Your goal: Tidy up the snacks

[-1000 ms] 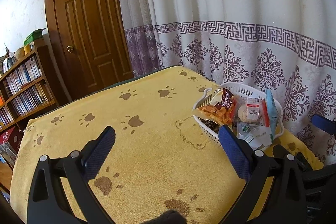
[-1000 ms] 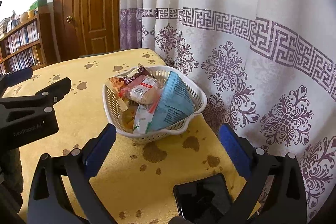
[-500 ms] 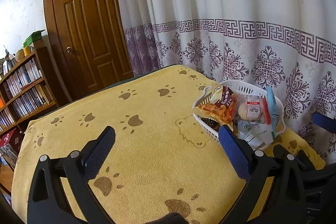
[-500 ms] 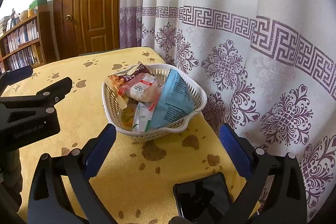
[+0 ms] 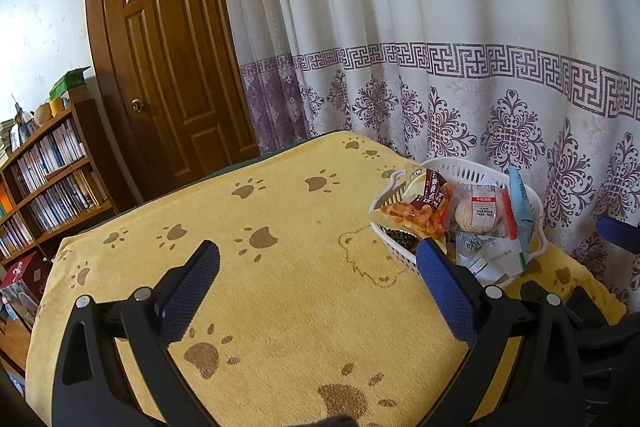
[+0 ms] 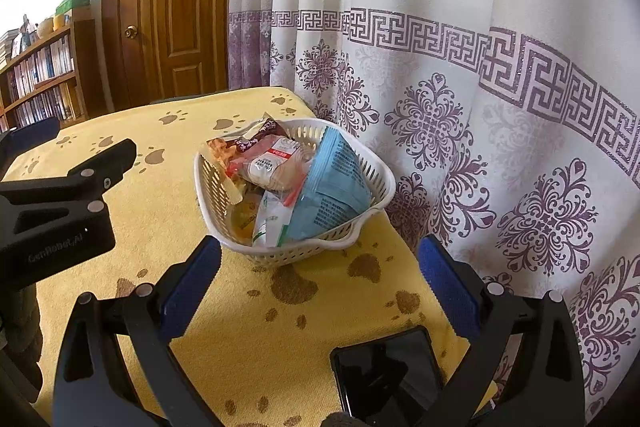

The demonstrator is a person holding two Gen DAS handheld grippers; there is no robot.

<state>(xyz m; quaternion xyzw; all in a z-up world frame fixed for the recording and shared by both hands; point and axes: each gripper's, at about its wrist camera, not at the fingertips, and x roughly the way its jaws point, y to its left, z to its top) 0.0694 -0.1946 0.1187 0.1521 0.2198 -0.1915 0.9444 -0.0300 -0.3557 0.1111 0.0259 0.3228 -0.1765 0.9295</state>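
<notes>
Both tongs, left tongs [image 5: 316, 267] and right tongs [image 6: 320, 263], gape empty short of the white basket [image 6: 376, 187] heaped with snack packets by the bench's curtain-side edge; risk: a nudged light basket sliding, spilling the leaning blue packet [image 6: 334, 187].

One white slotted plastic basket [image 6: 370, 183] is sitting on the yellow paw-print counter [image 6: 168, 195] — holding at least five snack packets, some hidden beneath. One black phone [image 6: 386, 367] is lying nearby — two blue-padded tongs are showing.
</notes>
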